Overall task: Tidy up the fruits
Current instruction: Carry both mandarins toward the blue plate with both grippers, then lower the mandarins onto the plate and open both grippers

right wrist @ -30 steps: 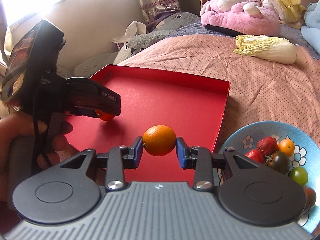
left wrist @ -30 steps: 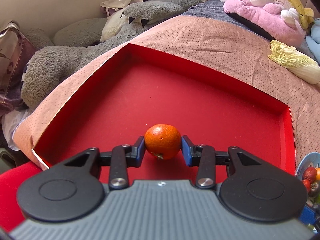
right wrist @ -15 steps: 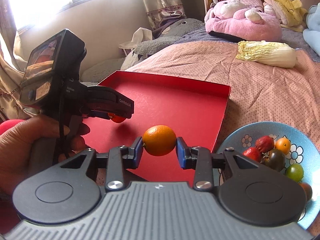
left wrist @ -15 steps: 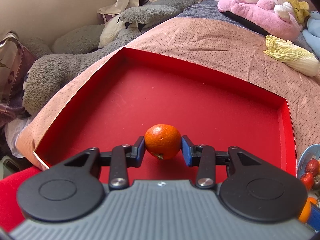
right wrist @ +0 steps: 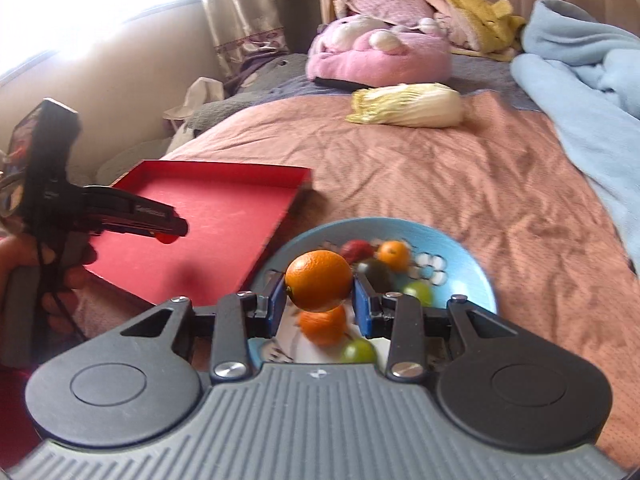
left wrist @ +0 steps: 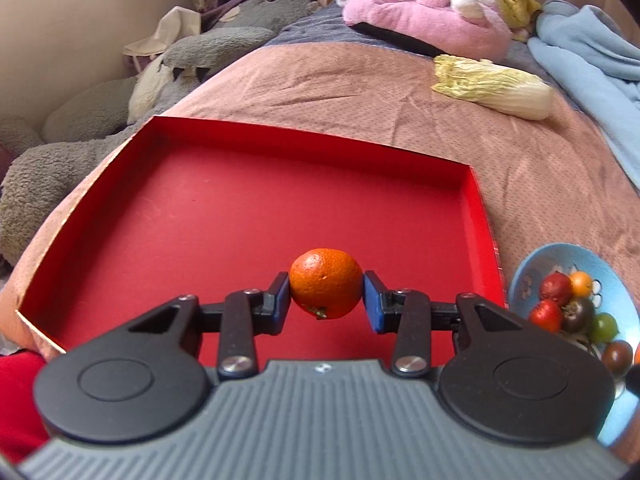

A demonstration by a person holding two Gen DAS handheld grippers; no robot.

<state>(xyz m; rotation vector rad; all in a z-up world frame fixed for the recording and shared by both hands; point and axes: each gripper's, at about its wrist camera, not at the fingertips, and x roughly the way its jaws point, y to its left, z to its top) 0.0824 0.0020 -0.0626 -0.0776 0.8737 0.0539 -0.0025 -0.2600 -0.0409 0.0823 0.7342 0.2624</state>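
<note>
Left gripper (left wrist: pixel 326 296) level over the red tray (left wrist: pixel 474 216), near edge; jaws clenched on a tangerine (left wrist: pixel 326 283), stem end down. Right gripper (right wrist: pixel 319 294) over the blue bowl (right wrist: pixel 460 248), right of the tray, jaws clamped on an orange (right wrist: pixel 319 286). Lettering on the left gripper's side too blurred to read.

Bed with pink dotted cover (right wrist: pixel 460 184) fills the scene; far end: pink plush (right wrist: pixel 380 56), yellow blanket (right wrist: pixel 472 16), light-blue blanket (right wrist: pixel 580 92) right; grey plush (left wrist: pixel 120 128) left by beige wall (left wrist: pixel 80 28); bright window (right wrist: pixel 80 4) and curtain (right wrist: pixel 244 12) far left.
</note>
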